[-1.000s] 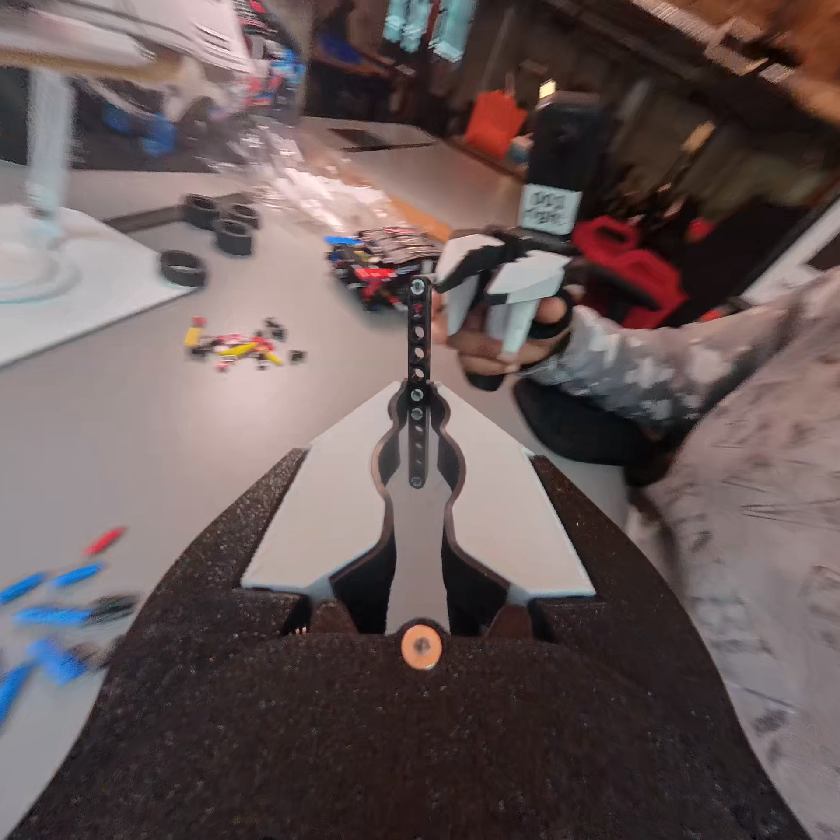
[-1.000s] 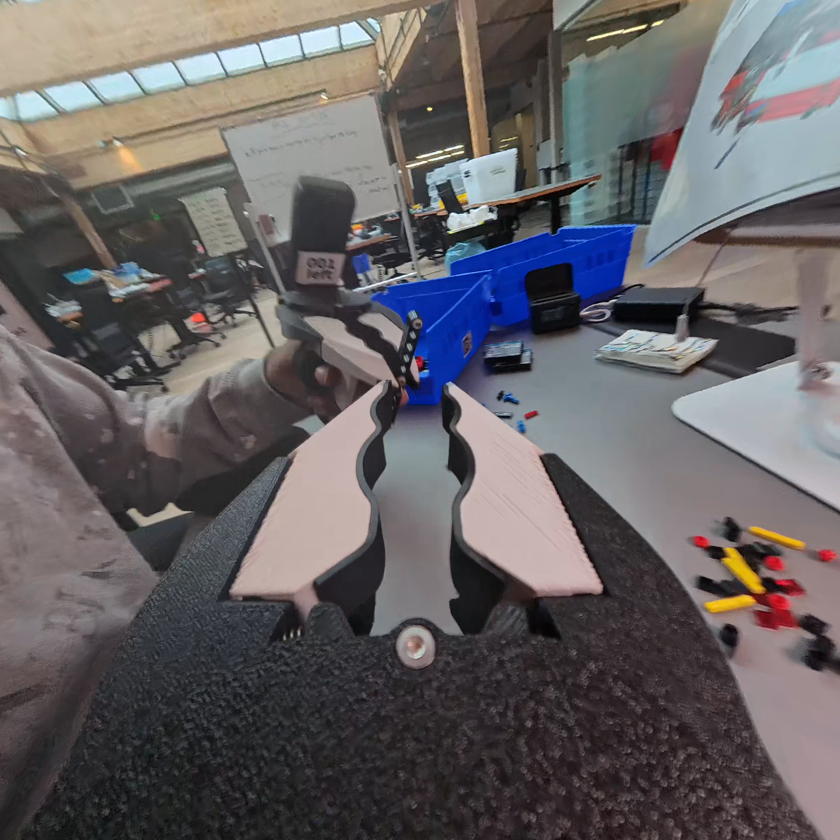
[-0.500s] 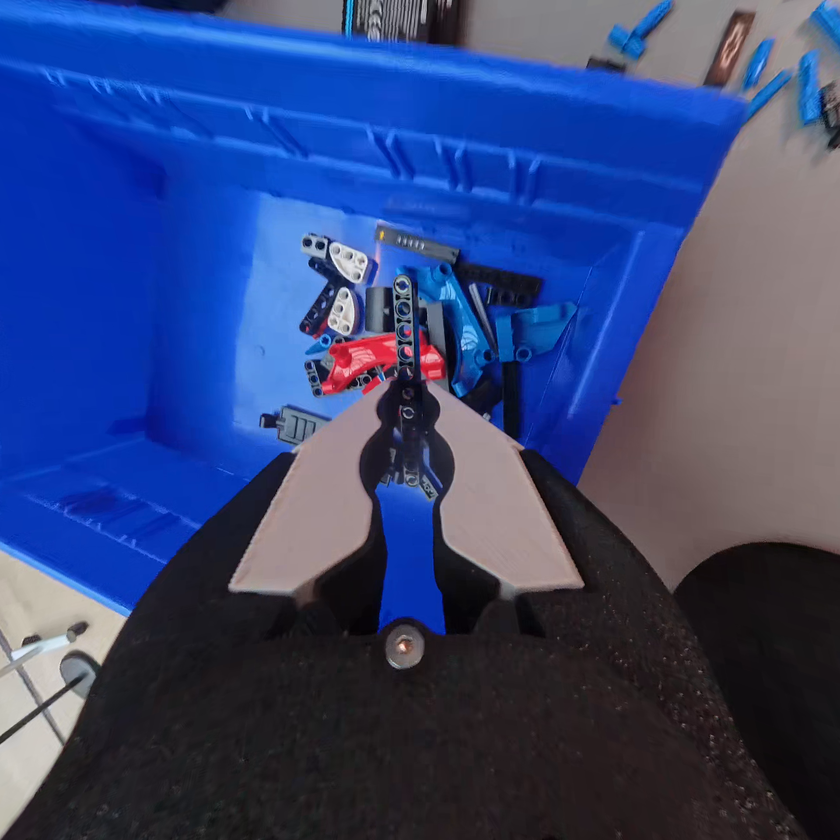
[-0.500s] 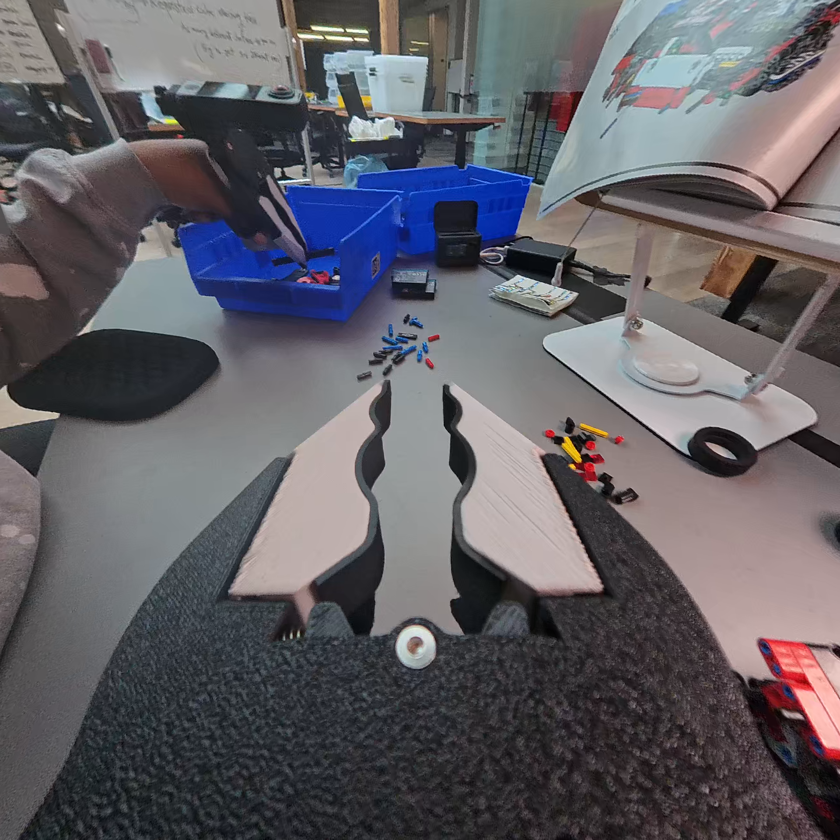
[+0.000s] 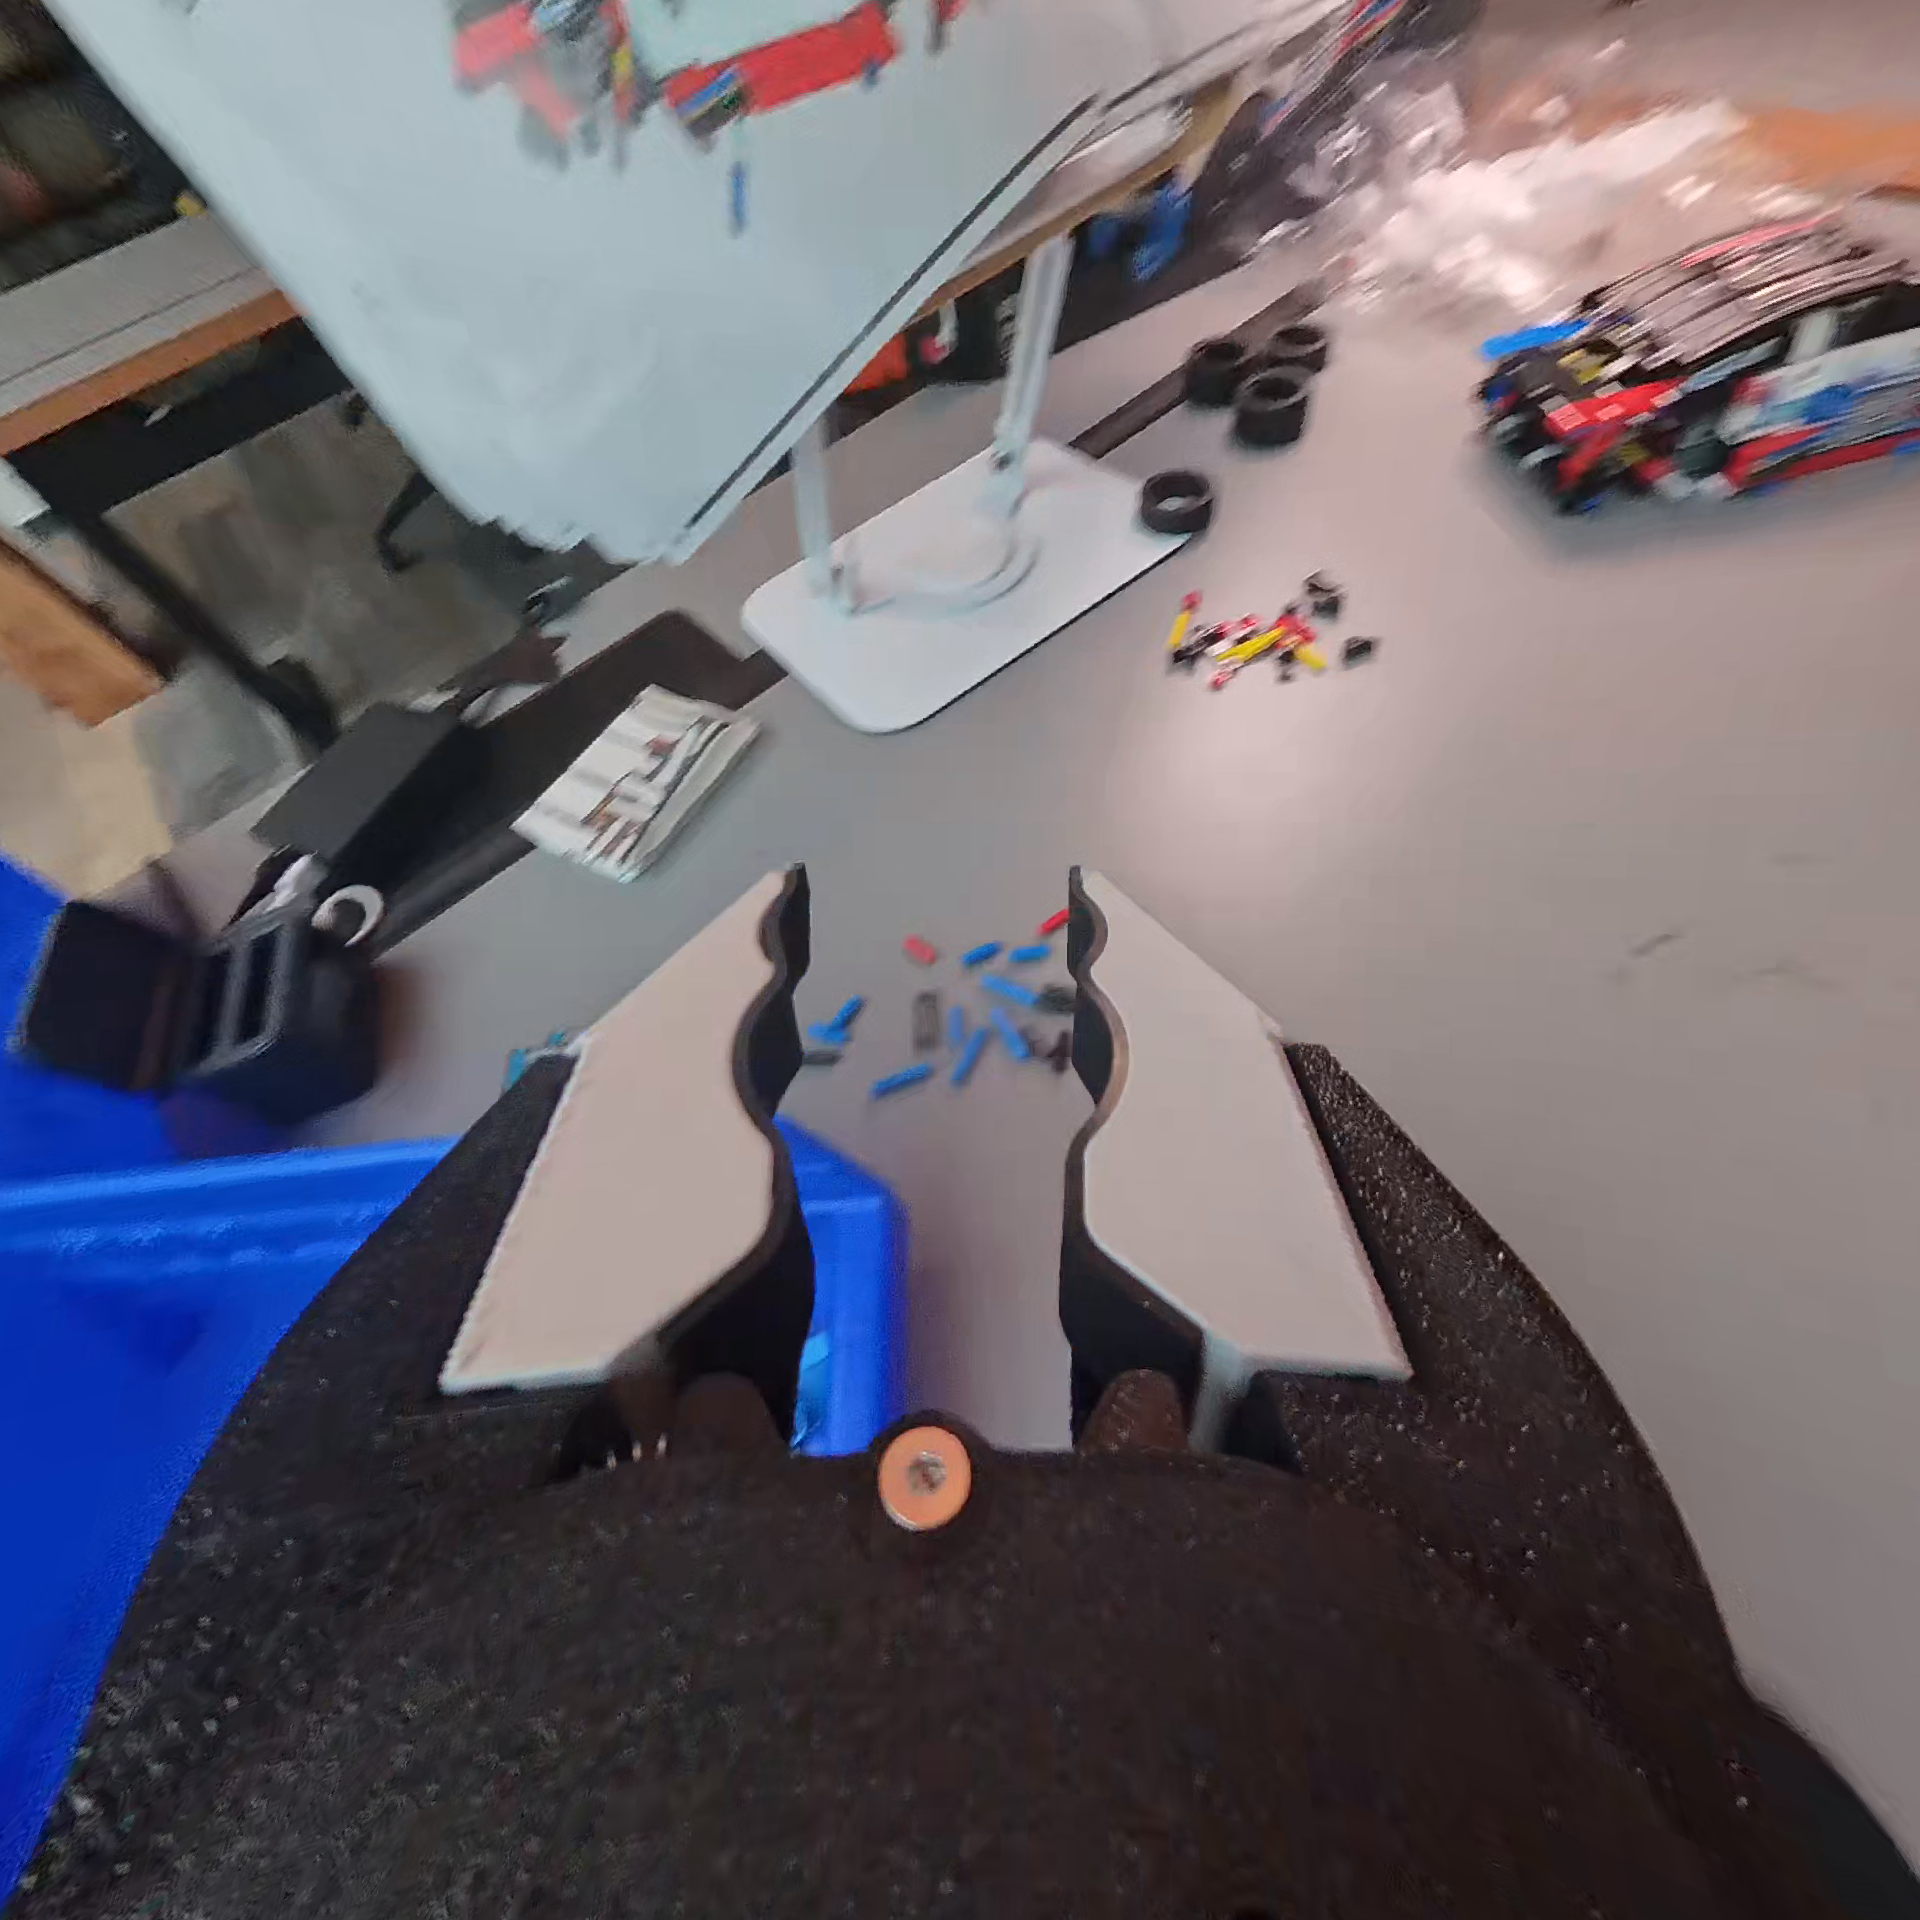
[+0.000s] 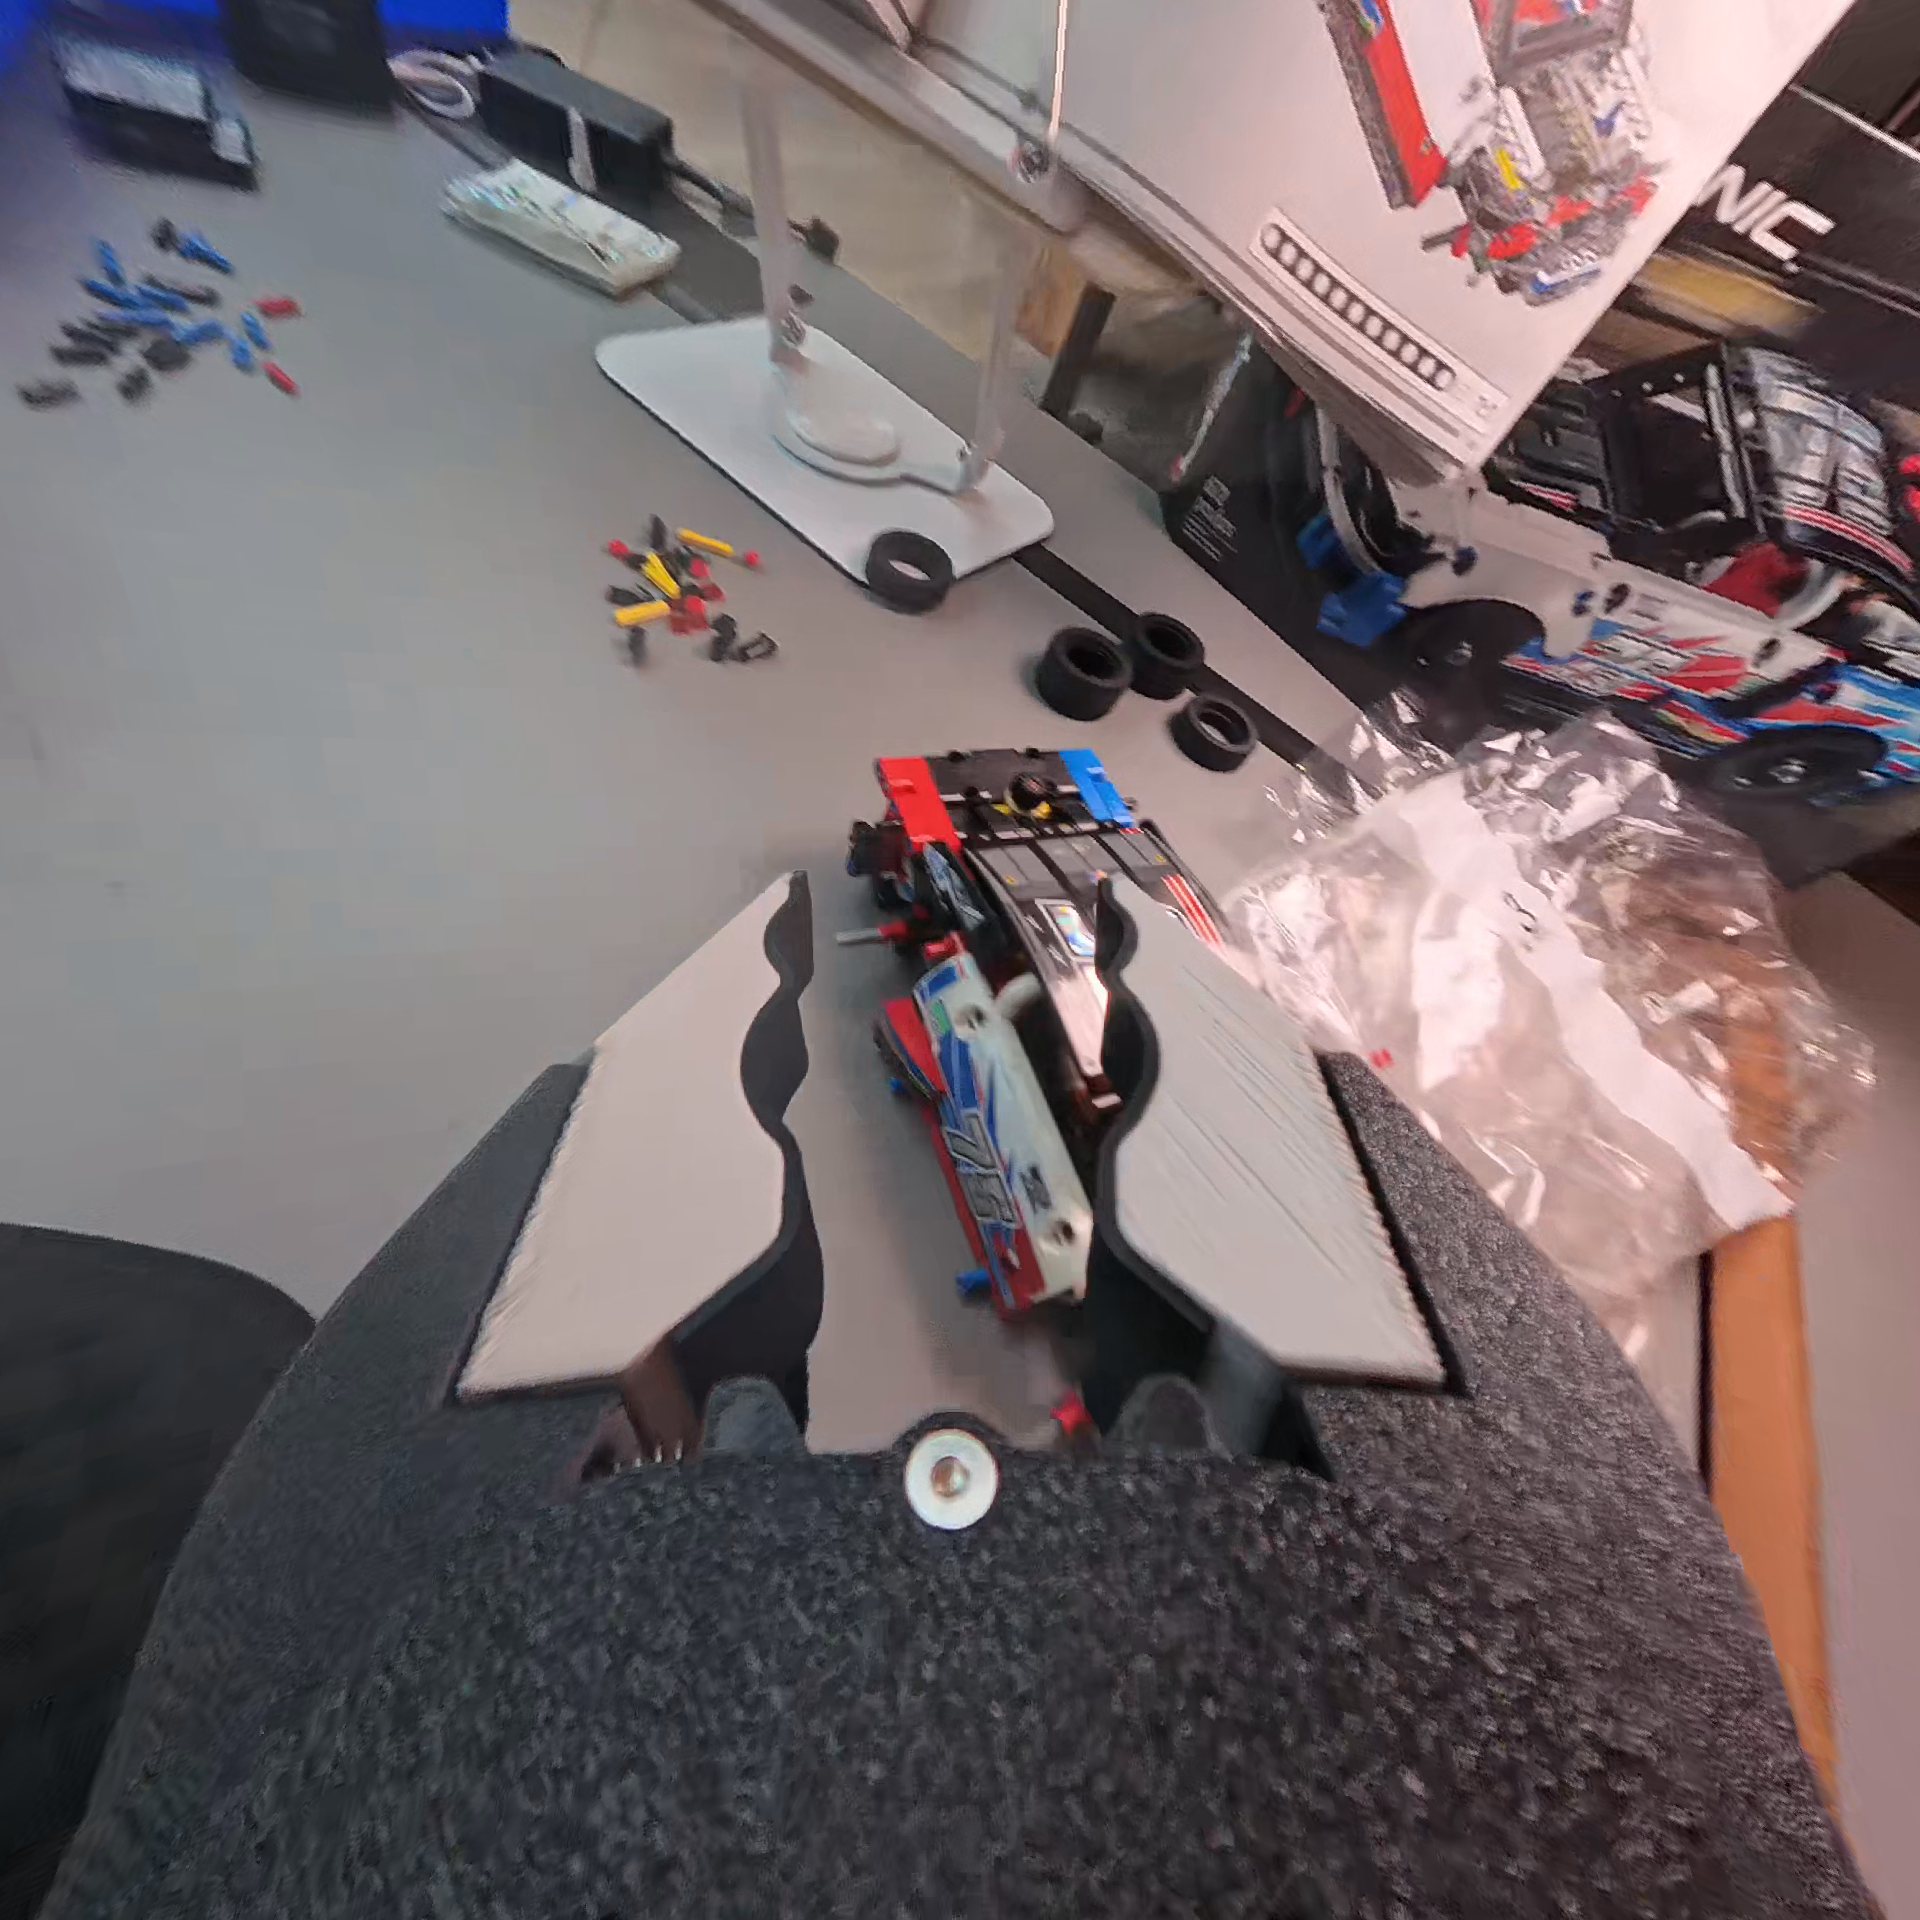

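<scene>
My left gripper (image 5: 938, 904) is spread wide w/ nothing in it, above the blue plastic bin's corner (image 5: 842, 1184); small blue & black pins (image 5: 966, 1023) lie just past the bin. My right gripper (image 6: 951, 904) is also apart & empty, over the half-built red, white & blue brick race car (image 6: 1003, 997), far from the bin.

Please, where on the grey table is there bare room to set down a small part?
Bare grey table lies left of the partly built model car, below the red and yellow pieces. Another free patch lies between those pieces and the blue and black pins. It is crowded on the right, around the loose tyres and plastic bags.
</scene>
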Motion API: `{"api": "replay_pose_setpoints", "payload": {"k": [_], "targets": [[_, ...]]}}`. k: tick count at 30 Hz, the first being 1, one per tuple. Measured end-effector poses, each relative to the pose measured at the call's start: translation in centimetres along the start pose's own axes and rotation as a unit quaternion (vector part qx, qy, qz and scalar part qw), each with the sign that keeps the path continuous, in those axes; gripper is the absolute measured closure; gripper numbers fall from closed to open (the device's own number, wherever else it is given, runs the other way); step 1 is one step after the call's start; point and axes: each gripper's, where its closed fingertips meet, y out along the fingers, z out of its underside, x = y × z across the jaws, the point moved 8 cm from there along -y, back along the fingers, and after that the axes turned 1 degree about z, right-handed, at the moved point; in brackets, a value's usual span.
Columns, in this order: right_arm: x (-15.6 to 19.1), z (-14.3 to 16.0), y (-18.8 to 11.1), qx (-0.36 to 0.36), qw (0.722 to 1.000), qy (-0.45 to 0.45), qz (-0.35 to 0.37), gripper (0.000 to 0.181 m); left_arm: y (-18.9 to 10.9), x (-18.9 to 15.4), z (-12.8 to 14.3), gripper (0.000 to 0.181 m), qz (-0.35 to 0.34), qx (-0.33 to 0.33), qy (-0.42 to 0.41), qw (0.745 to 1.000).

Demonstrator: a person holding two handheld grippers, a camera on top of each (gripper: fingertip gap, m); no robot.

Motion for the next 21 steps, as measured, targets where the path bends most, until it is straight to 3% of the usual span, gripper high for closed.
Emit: {"api": "replay_pose_setpoints", "payload": {"k": [4,7,12,16,21], "targets": [[-3.3,0.9,-0.4,0.069,0.997,-0.031,0.012,0.114,2.7,-4.7,-0.9,0.132,0.108,-0.061,0.005,0.992],[-5.3,2.5,1.0,0.124,0.991,-0.041,-0.022,0.101,4.7,-7.6,-0.3,0.129,0.168,-0.087,-0.017,0.982],[-6.7,3.8,4.3,0.165,0.983,-0.031,-0.077,0.100,6.4,-9.8,1.5,0.128,0.209,-0.070,-0.032,0.975],[-6.1,4.0,6.1,0.196,0.973,-0.068,-0.097,0.103,4.2,-7.0,0.1,0.131,0.152,-0.092,-0.022,0.984],[-6.0,3.6,6.1,0.177,0.974,-0.092,-0.110,0.125,-1.5,0.9,-1.1,0.137,0.018,-0.071,-0.049,0.996]]}}
